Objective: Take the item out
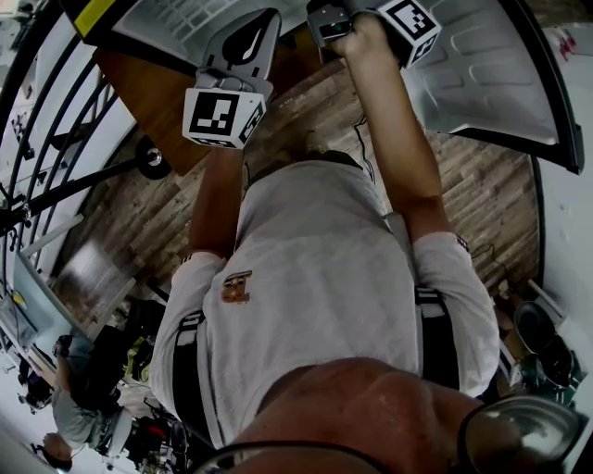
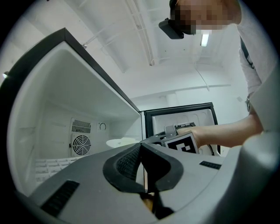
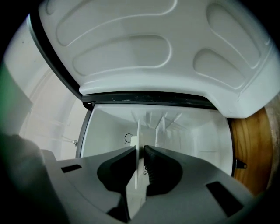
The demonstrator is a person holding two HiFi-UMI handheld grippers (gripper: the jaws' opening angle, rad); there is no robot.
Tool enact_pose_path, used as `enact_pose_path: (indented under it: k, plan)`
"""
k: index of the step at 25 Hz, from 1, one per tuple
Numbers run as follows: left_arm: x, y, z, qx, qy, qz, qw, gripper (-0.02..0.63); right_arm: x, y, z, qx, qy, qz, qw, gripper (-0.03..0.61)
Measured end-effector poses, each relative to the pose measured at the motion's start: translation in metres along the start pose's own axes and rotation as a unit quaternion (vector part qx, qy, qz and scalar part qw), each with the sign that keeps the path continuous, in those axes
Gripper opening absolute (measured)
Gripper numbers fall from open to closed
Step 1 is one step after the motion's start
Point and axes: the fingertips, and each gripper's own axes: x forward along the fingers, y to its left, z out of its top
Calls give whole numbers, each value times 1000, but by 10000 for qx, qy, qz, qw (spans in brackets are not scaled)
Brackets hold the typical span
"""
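The thin white flat dish (image 3: 138,131) is clamped edge-on between the right gripper's (image 3: 140,149) jaws. It is best kept level and drawn straight back, clear of the white fridge cavity (image 3: 197,140) ahead. The left gripper (image 2: 141,148) is clenched empty.

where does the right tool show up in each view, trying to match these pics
Head view: right tool at the top edge, right of centre.
Left gripper view: right of centre, its marker cube facing the camera.
Right gripper view: bottom centre, closed on a thin white item.
Shared landmark: the open fridge door's white liner.
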Motion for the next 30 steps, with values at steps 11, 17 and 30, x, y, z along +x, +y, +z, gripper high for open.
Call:
enact_pose_path:
  k: [11,17,30]
  plan:
    - [7,-16,4,-29,-36,-182,9998,18,-39,-3,-7,9,-39,48,10000,58]
    - [8,-21,7,-53,-78,-239,9997,18,-55,0,-13,4,-24,83,10000,58]
    - [-6,-31,12,-104,-171,-261,9995,18,-73,4,-26,-19,7,118,9999,57]
